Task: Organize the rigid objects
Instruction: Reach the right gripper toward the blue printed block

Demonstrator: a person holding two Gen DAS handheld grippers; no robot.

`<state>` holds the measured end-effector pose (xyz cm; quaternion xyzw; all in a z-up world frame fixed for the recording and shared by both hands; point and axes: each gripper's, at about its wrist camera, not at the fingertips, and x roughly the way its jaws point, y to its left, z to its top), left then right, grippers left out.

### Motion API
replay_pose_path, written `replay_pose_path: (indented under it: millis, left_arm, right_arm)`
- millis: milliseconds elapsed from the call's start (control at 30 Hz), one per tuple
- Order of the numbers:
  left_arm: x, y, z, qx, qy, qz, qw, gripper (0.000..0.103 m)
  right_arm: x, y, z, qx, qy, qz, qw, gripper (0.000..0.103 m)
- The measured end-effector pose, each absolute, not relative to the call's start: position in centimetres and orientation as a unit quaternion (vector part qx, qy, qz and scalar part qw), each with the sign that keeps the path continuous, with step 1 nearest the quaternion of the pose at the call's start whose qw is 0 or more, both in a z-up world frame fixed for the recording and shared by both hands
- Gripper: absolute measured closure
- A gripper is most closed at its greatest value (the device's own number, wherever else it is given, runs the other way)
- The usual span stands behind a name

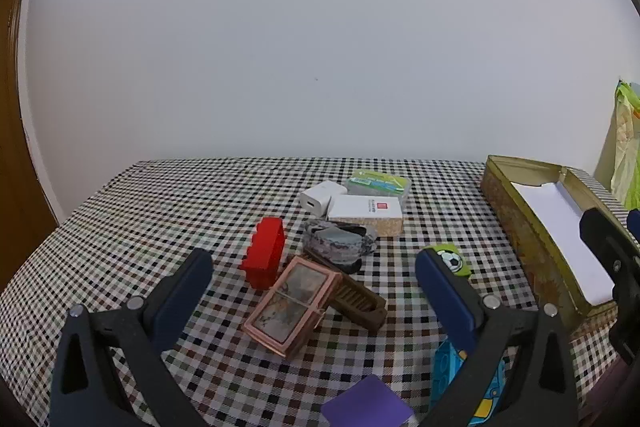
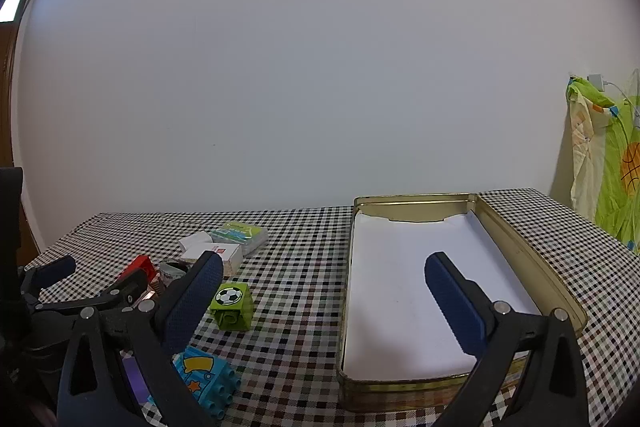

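Purple block (image 1: 366,403) near left view only; tin (image 2: 532,259) interior right view.

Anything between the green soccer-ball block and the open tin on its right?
Nothing visible. Only bare checkered tablecloth lies between the green soccer-ball block and the open tin. The tin's near wall stands up, so the block would likely need lifting over it.

Checkered table (image 1: 160,203); gold tin (image 2: 532,259), red block (image 1: 266,259), green block (image 2: 234,307), white charger (image 1: 322,197)

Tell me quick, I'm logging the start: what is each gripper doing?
Left gripper: open, holding nothing, above the table's clutter.
Right gripper: open, holding nothing, by the gold tin.
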<state>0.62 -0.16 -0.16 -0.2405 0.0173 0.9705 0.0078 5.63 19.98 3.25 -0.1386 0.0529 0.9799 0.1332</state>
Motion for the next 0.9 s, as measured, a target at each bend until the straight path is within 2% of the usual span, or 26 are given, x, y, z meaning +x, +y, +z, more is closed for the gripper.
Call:
replay_pose_path:
  millis: [500, 633, 900]
  left_arm:
    - [1.1, -1.5, -0.4, -0.257, -0.007, 0.966, -0.007, 0.000]
    - [1.9, -3.7, -1.1, -0.291, -0.027, 0.956, -0.017, 0.001]
    - [3.9, -8.7, -1.9, -0.319, -0.054, 0.944, -0.057, 0.001]
  right_arm:
    - [5.0, 20.1, 2.7, -0.151, 0.061, 0.980, 0.112, 0.000]
    - [4.8, 20.1, 2.4, -0.165, 0.067, 0.980, 0.092, 0.001]
    - [4.5, 17.5, 1.8, -0.212, 0.050, 0.976, -0.006, 0.005]
